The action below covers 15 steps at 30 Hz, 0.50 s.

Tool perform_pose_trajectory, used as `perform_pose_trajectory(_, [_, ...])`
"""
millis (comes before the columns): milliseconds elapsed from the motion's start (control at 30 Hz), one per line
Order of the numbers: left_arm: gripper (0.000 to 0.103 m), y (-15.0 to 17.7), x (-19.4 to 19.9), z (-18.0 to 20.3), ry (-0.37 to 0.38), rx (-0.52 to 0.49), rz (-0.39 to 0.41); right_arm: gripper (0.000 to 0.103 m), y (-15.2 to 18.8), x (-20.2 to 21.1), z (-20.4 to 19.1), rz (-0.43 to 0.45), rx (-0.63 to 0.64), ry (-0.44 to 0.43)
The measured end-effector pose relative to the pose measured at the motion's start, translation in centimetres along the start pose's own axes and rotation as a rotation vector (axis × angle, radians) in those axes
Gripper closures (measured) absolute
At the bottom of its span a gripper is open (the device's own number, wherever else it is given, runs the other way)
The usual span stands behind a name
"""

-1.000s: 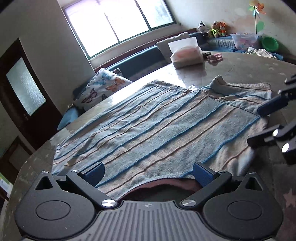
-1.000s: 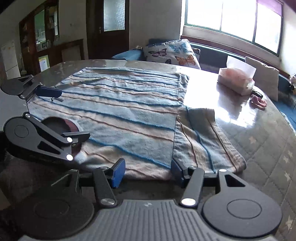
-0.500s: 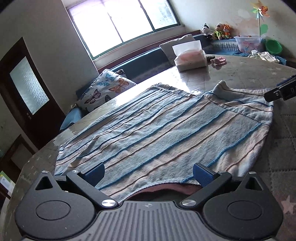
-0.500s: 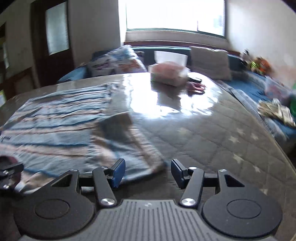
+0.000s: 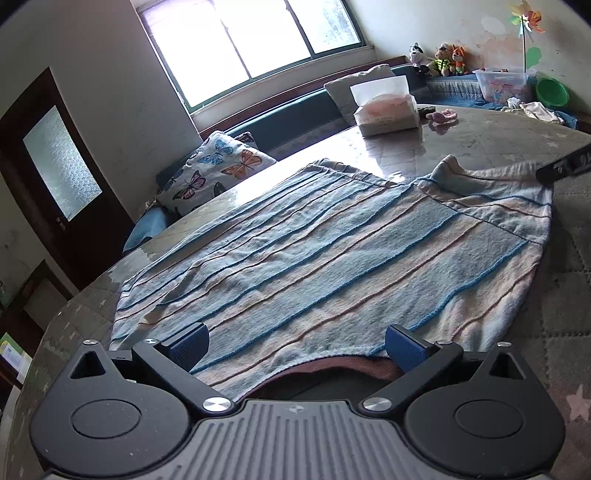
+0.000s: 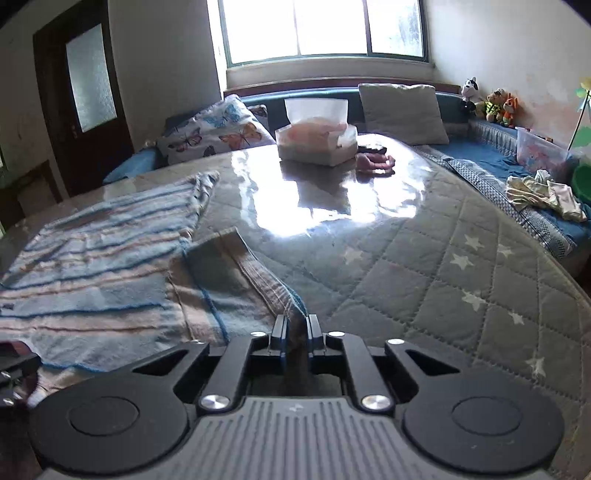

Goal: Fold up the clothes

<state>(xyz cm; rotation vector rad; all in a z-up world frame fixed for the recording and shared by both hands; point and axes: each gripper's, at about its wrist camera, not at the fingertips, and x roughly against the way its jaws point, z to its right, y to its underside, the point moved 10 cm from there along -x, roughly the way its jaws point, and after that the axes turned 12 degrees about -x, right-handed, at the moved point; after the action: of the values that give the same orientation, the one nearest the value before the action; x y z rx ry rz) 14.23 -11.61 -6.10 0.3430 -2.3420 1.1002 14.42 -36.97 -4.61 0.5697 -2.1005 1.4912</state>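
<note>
Left wrist view: a striped shirt (image 5: 325, 266) in pale blue, pink and cream lies spread flat on a round table (image 5: 509, 136) covered with a quilted, star-printed cloth under a glossy clear sheet. The left gripper (image 5: 297, 345) sits at the near edge of the shirt, over the dark-lined neck opening, with its blue-padded fingers (image 5: 188, 343) wide apart and nothing between them. At the right edge of this view the tip of the right gripper (image 5: 565, 164) meets the far end of the sleeve (image 5: 491, 184).

Right wrist view: the right gripper (image 6: 295, 330) is closed on the hem of the sleeve (image 6: 236, 288) — the cloth rises into the narrow gap between the two fingers and is pinched there. The body of the shirt (image 6: 99, 266) extends to the left, flat on the table (image 6: 443, 280).

Background, both views: a tissue box (image 6: 316, 142) stands on the far side of the table, with a small pink item (image 6: 375, 162) just beside it. Behind the table runs a blue bench bearing a butterfly-print pillow (image 6: 214, 131), a plain grey pillow (image 6: 402, 112) and a row of stuffed toys (image 6: 487, 101) — all under a bright window (image 6: 325, 26). A dark door (image 5: 55, 177) with a frosted pane stands at left.
</note>
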Motion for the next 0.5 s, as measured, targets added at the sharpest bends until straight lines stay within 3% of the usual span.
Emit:
perform_pose_trajectory(233, [0.0, 0.9, 0.2, -1.2, -0.012, 0.036, -0.005, 0.096, -1.7, 3.1, -4.4, 0.058, 0.052, -0.107])
perform_pose_trajectory(500, [0.0, 2.3, 0.6, -2.5, -0.028, 0.076, -0.015, 0.096, -0.9, 4.9, -12.0, 0.05, 0.147, -0.258])
